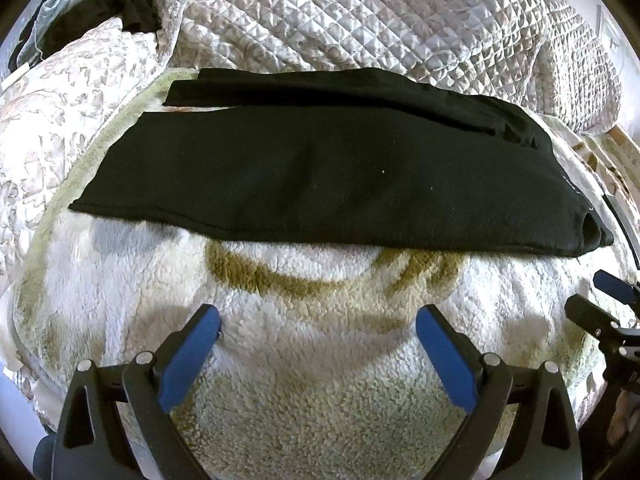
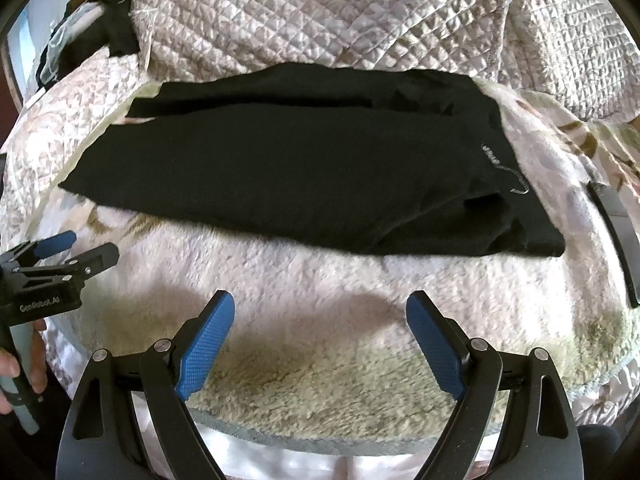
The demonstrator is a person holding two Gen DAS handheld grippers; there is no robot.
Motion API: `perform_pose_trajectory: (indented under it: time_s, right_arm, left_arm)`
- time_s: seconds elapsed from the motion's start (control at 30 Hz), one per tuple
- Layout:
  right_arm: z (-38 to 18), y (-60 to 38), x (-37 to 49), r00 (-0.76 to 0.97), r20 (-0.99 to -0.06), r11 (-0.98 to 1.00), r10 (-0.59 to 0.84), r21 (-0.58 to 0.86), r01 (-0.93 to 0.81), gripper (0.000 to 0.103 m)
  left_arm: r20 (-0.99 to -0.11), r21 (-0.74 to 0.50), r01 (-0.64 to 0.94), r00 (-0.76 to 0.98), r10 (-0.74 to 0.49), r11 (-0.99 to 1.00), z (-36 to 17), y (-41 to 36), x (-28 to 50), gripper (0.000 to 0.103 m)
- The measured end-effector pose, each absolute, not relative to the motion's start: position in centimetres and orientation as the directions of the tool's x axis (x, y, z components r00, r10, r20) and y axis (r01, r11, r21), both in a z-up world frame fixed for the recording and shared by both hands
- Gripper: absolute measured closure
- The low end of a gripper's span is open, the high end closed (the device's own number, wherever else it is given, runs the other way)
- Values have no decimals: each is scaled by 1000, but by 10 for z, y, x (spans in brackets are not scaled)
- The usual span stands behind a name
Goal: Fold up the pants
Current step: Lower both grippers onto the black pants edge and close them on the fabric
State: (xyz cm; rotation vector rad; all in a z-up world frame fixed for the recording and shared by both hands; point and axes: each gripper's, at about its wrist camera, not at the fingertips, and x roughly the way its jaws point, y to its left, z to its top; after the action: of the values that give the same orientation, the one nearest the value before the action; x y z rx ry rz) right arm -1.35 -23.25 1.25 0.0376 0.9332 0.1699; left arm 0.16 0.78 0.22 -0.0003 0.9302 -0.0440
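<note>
Black pants (image 1: pixel 320 176) lie flat across a fluffy white blanket (image 1: pixel 304 360), one leg laid over the other, waist end at the right. They also show in the right wrist view (image 2: pixel 304 168), with a small pale logo near the waist. My left gripper (image 1: pixel 318 320) is open and empty, hovering over the blanket in front of the pants' near edge. My right gripper (image 2: pixel 320 308) is open and empty too, short of the near edge. Each gripper shows at the side of the other's view: the right gripper (image 1: pixel 608 300) and the left gripper (image 2: pixel 64 252).
A quilted bedspread (image 1: pixel 360 20) rises behind the pants. Another dark garment (image 1: pixel 120 4) lies at the far left. A flat black object (image 2: pixel 618 228) lies on the blanket to the right of the waist. A hand (image 2: pixel 24 364) holds the left gripper's handle.
</note>
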Motion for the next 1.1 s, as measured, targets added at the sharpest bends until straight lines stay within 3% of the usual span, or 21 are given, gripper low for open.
perform_pose_trajectory:
  time_s: [0.6, 1.0, 1.1]
  right_arm:
    - [11, -295, 9, 609, -767, 957, 204, 288, 42, 22]
    - [12, -337, 30, 674, -697, 877, 245, 455, 153, 23]
    - [16, -339, 32, 706, -671, 864, 227, 473, 171, 26]
  left_arm:
    - [-750, -184, -41, 651, -113, 982, 9, 64, 24, 8]
    - [-692, -371, -182, 708, -140, 911, 10, 136, 52, 9]
    - [-686, -364, -188, 716, -126, 912, 9, 141, 61, 12]
